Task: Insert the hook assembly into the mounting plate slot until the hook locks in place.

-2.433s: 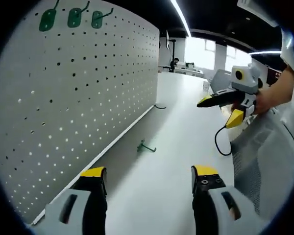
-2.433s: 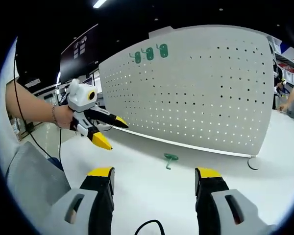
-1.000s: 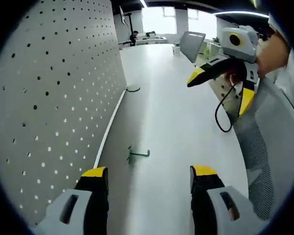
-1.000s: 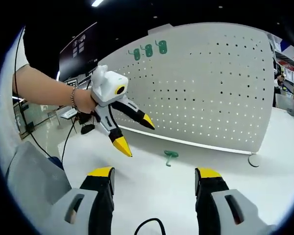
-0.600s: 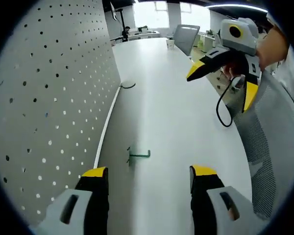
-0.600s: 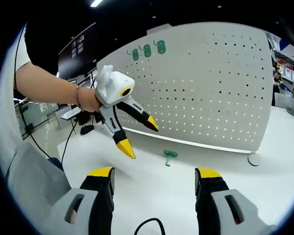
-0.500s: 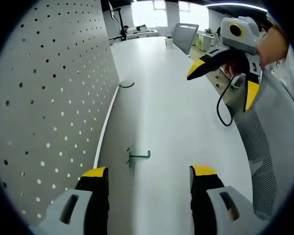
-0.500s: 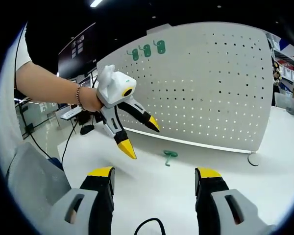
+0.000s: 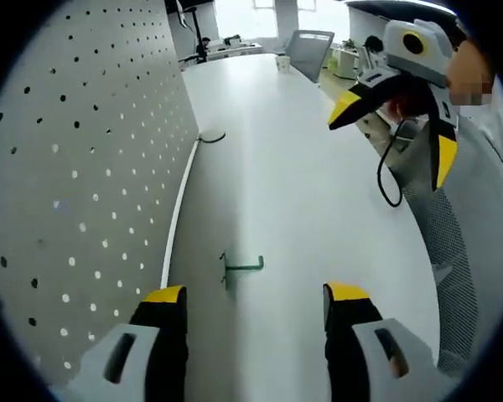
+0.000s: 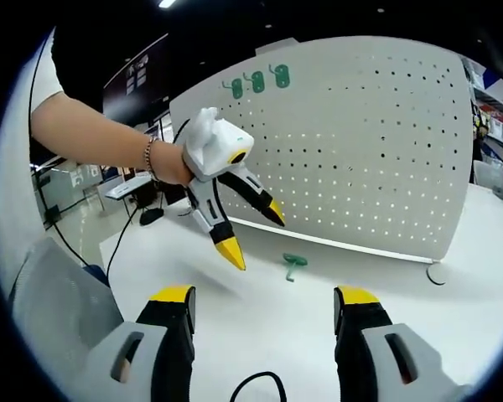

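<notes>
Both tools gape empty above the green hook (image 9: 241, 268) lying on the table (image 9: 302, 201).

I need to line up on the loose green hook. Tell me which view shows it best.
The left gripper view: the green hook lies on the white table just ahead of that gripper's open jaws, its shape plain. The right gripper view shows the hook farther off and smaller, near the pegboard.

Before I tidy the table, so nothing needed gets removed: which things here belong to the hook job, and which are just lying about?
For the job:
- loose green hook on the white table
- pegboard
- left gripper, jaws open

Just about:
- three green hooks already hung on the pegboard
- mesh chair
- black cable
</notes>
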### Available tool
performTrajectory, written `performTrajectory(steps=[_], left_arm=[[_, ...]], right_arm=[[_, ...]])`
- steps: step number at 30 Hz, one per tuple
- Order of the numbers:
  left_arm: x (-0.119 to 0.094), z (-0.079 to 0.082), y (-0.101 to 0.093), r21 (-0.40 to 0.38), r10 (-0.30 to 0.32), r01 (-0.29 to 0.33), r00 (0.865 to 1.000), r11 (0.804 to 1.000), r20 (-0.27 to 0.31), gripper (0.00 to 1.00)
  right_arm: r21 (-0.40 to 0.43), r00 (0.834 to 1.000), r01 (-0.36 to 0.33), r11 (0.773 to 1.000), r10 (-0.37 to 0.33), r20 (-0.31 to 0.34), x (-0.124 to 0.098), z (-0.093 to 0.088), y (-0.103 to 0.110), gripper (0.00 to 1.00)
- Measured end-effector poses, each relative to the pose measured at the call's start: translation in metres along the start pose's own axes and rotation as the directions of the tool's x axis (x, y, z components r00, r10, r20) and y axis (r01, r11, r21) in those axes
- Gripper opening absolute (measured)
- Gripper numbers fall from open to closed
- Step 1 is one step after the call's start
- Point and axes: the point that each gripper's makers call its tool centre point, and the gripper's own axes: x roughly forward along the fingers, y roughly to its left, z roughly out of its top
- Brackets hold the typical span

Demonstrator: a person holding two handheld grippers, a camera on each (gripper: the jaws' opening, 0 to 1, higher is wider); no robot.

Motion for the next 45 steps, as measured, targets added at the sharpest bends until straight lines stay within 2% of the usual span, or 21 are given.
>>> performTrajectory(steps=[17, 30, 45], left_arm=[[0.023, -0.001, 0.002, 0.018, -0.049, 0.05, 0.998, 0.999, -0.04, 0.66], [0.038, -0.009, 0.006, 0.021, -0.079, 0.082, 0.992, 0.996, -0.095, 0.65], [0.051, -0.015, 0.009, 0.027, -0.098, 0.102, 0.986, 0.994, -0.138, 0.59]], right_arm=[[0.014, 1.0, -0.004, 1.0, 0.004, 0.001, 0.002, -0.001, 0.0, 0.65], [0.008, 1.0, -0.009, 1.0, 0.01, -0.012, 0.003, -0.003, 0.002, 0.65], [0.002, 1.0, -0.008, 1.0, 0.008, -0.016, 0.003, -0.003, 0.002, 0.65]])
